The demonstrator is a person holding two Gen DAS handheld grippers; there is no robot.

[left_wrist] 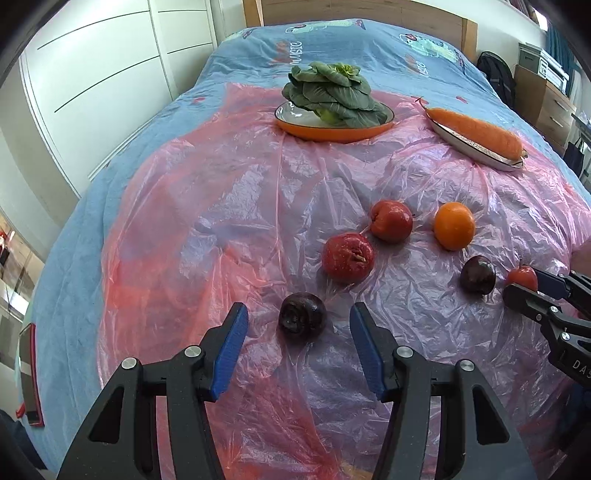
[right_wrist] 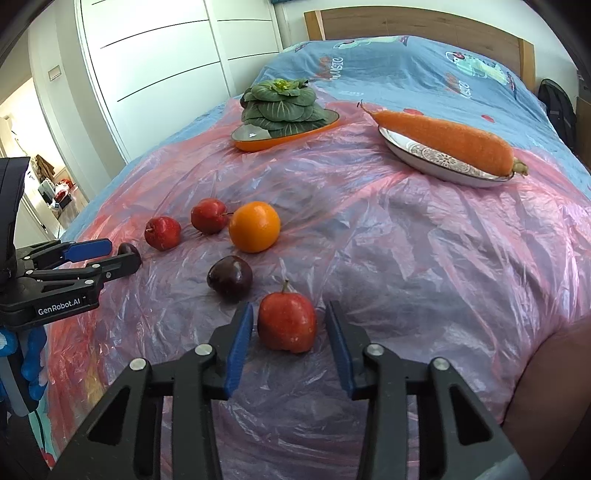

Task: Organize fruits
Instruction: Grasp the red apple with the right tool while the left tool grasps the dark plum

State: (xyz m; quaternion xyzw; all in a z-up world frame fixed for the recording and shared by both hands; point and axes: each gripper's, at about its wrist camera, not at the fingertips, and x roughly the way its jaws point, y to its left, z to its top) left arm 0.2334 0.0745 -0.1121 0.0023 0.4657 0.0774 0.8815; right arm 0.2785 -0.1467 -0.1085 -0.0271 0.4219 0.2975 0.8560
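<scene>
Several fruits lie on a pink plastic sheet (left_wrist: 221,221) over the bed. My left gripper (left_wrist: 299,317) is open, its jaws on either side of a dark plum (left_wrist: 302,319), not touching it. My right gripper (right_wrist: 290,317) is open around a small red apple (right_wrist: 287,322); it also shows in the left wrist view (left_wrist: 522,277). Two more red apples (left_wrist: 348,257) (left_wrist: 391,220), an orange (left_wrist: 454,226) and a second dark plum (left_wrist: 477,275) lie between them. The left gripper (right_wrist: 122,254) shows at the left of the right wrist view.
An orange plate (left_wrist: 332,131) with a leafy green vegetable (left_wrist: 330,92) stands at the back. A white oval plate (left_wrist: 476,147) holds a carrot (left_wrist: 476,127) at the back right. White wardrobe doors (left_wrist: 110,74) on the left, a wooden headboard (right_wrist: 406,22) behind.
</scene>
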